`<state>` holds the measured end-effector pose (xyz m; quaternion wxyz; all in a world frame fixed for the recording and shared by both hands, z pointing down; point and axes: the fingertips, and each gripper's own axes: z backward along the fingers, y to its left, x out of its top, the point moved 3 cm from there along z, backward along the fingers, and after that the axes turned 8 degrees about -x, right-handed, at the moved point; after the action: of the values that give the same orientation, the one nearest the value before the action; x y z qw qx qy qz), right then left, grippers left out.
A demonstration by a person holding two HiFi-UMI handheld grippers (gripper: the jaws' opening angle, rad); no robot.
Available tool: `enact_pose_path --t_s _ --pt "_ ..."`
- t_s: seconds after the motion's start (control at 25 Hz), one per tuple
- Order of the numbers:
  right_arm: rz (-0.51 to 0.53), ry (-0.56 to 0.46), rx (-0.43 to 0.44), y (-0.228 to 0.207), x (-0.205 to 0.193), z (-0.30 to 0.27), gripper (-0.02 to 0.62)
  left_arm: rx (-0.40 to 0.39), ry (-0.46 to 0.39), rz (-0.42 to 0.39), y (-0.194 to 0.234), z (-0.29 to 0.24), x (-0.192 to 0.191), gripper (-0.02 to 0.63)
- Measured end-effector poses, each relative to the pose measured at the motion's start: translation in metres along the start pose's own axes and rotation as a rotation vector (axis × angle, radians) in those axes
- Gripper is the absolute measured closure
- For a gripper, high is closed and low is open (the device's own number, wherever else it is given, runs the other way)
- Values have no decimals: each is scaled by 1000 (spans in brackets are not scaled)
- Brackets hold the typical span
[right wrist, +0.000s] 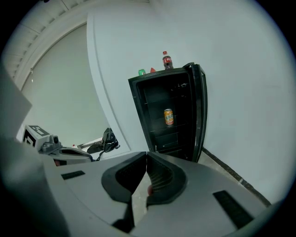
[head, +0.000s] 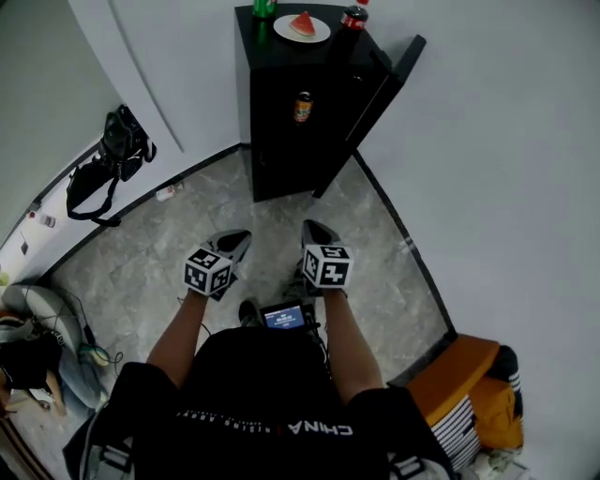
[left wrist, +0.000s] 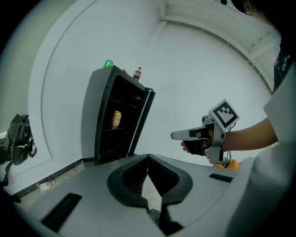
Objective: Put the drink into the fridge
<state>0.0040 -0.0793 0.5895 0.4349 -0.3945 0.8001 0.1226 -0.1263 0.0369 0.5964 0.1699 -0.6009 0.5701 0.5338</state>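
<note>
Standing against the white wall, the black fridge [head: 281,150] has its door [head: 392,86] swung wide open to its right side. The drink [head: 303,106], an orange can, sits upright on a shelf inside the fridge, in the upper part of the dark interior, and touches neither gripper. On top of the fridge are a green bottle [head: 264,7] at the left, a white plate [head: 320,37] carrying a watermelon slice [head: 302,22] in the middle, and a cola bottle [head: 353,17] with a red cap at the right.

The person stands well back from the fridge on the grey marbled floor [head: 141,272], facing its open front. The left hand-held gripper [left wrist: 148,158] is clenched, its tips meeting with nothing between them, and it points toward the fridge. The right hand-held gripper [right wrist: 146,154] is likewise clenched and empty, held beside the left one and aimed at the open fridge. A black bag [head: 111,161] lies by the wall, well to the left of the fridge.
</note>
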Motion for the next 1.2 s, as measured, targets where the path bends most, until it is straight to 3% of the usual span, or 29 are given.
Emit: enact_pose_path --t_s 0.36,1.2 --pt "-9 39 -26 -3 -49 47 581 -54 40 6 -40 0 -34 595" --pt "83 -46 71 -48 -5 59 581 54 -34 -76 -78 -49 15 594"
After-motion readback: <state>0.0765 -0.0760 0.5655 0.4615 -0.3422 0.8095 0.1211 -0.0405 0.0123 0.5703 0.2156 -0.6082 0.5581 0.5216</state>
